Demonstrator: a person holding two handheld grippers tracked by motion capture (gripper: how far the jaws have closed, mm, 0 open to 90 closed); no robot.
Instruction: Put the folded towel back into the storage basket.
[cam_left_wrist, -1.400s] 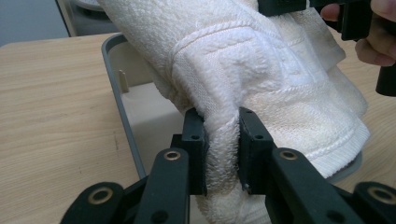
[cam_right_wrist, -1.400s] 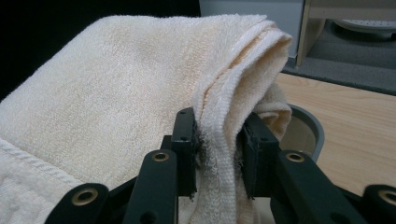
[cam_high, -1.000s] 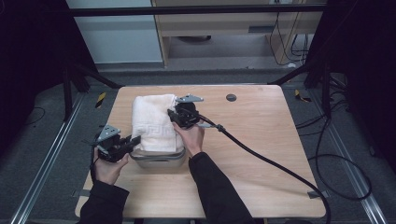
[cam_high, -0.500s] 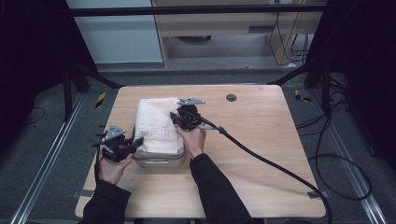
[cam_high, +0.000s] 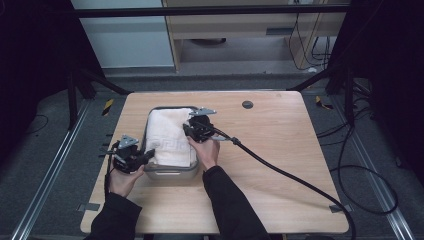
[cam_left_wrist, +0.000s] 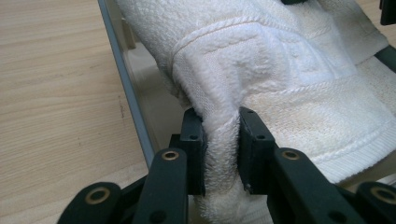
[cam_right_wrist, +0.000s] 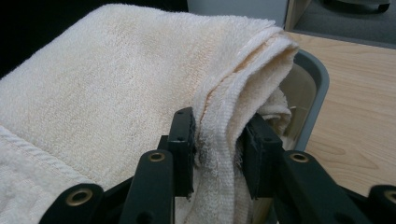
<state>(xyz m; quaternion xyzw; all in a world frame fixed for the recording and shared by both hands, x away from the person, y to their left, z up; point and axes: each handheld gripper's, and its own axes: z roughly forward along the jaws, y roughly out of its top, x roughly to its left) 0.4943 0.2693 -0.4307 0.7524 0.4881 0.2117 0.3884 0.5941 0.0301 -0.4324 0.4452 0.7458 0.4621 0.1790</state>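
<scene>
Folded white towel (cam_high: 171, 136) in grey bin (cam_high: 170, 170)

High view: fixed above the near edge, facing forward and down over the whole bench (cam_high: 280, 165). Left claw (cam_left_wrist: 222, 154) view: very close, along its jaws, at the towel (cam_left_wrist: 289, 79) and container wall. Right claw (cam_right_wrist: 217, 149) view: equally close. All three share the towel

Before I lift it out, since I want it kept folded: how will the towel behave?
Likely floppy: the towel bunches between the left hand-held gripper jaws. Its layered edge at the right hand-held gripper may splay. Probably light, sagging between grips.
</scene>
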